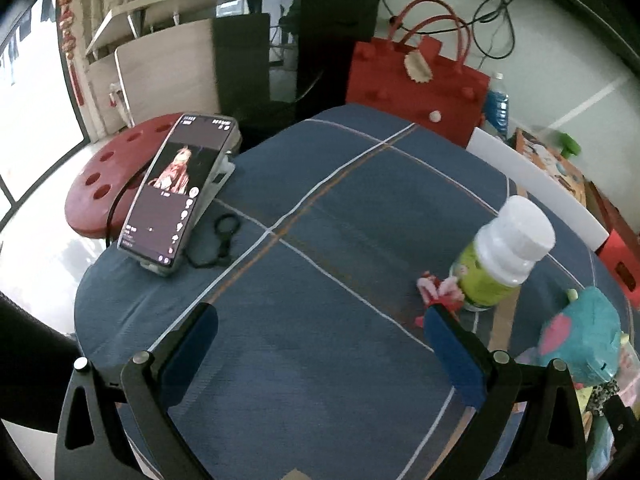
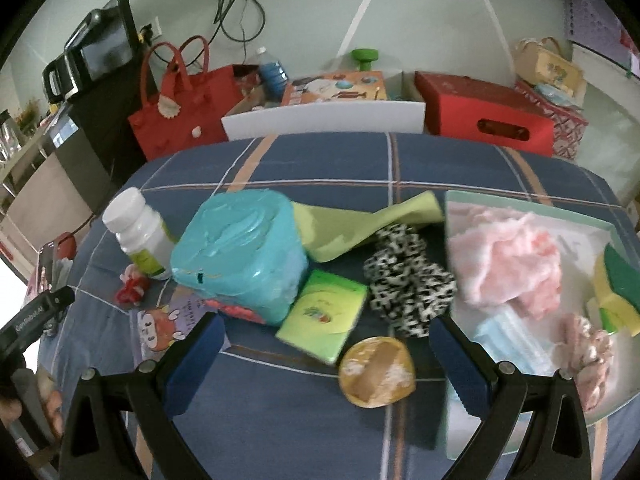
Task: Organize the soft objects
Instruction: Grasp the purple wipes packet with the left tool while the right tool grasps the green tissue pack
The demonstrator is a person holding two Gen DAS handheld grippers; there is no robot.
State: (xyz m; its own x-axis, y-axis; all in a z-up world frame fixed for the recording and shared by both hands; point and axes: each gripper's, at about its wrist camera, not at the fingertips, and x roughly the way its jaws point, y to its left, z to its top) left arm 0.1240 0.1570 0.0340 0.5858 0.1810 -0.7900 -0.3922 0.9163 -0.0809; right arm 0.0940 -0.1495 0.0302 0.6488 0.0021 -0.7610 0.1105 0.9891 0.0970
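On the blue plaid tablecloth [image 2: 320, 160] lie a teal wipes pack [image 2: 240, 248], a green cloth [image 2: 352, 224], a black-and-white scrunchie [image 2: 404, 280], a green tissue packet [image 2: 324, 320] and a round yellow puff [image 2: 376, 372]. A clear tray [image 2: 532, 208] on the right holds a pink fluffy cloth [image 2: 508, 264], a blue mask, a pink scrunchie [image 2: 584, 344] and a sponge [image 2: 616, 296]. My right gripper [image 2: 326, 352] is open and empty above the packet and puff. My left gripper [image 1: 320, 340] is open and empty over bare cloth; the wipes pack [image 1: 580, 332] is to its right.
A white-capped green bottle [image 1: 500, 256] and a small red toy [image 1: 436, 288] stand near the left gripper's right finger. A phone on a stand [image 1: 176, 188] and a black hair tie [image 1: 224, 240] are at far left. A red bag [image 1: 416, 84] and boxes [image 2: 480, 116] line the back.
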